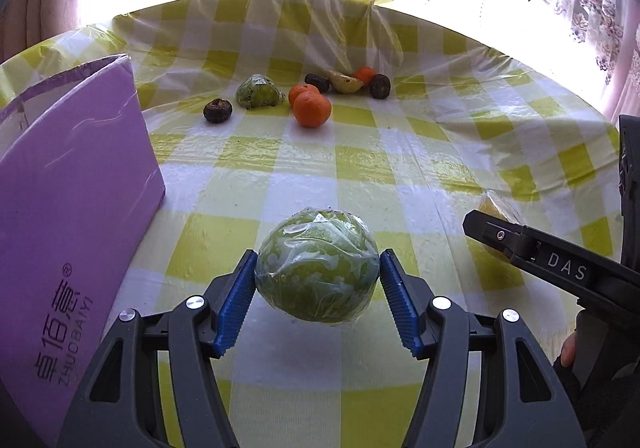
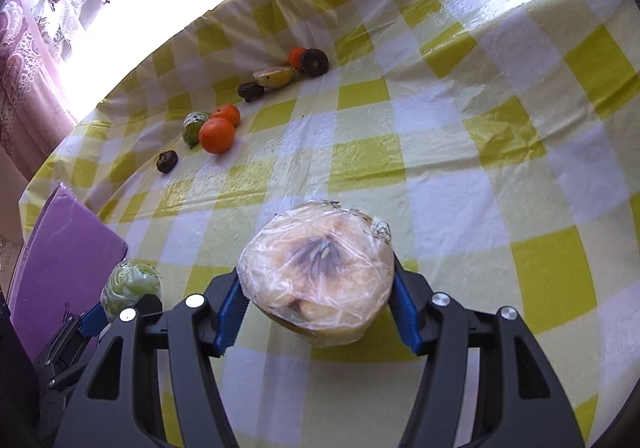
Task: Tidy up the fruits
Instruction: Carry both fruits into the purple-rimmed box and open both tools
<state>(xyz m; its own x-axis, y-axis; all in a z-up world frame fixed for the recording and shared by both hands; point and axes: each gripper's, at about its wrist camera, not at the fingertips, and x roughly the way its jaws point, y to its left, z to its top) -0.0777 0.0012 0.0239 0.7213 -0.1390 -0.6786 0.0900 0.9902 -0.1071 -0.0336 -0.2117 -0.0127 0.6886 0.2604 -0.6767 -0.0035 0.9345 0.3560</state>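
**Two wrapped fruits in grip, risks and clearance**

1. Left tool (image 1: 318, 282): jaws part-open, blue ribbed pads pressed on both sides of a round green fruit in clear plastic wrap (image 1: 317, 266), carried above the surface. Risk: film is slick and loose; pads bite near the widest line, so a jolt could let it slide out and roll.
2. Right tool (image 2: 316, 300): jaws part-open, clamped on a pale yellow cut fruit half w/ dark centre, film-wrapped (image 2: 320, 272), also off the surface. Risk: soft flesh, squeeze may crush; wrap bunched at left pad may slip.
3. Tools run near each other; the right one's arm sits just right of the green fruit. Risk: knock btwn tools if paths cross.
4. Purple cardboard box w/ printed lettering (image 1: 72, 188): close on left, upright wall; likely clip point for the left tool.
5. Yellow-and-white checked plastic-covered surface (image 1: 360, 168): mid area bare, wide room ahead and right.
6. Far row: orange mandarins (image 1: 312, 110), dark brown round fruits (image 1: 217, 111), a wrapped green half (image 1: 259, 91), a yellow wedge (image 1: 346, 81). Round ones roll if nudged.
7. Far edge by window, cloth rucked; rollaways may drop.
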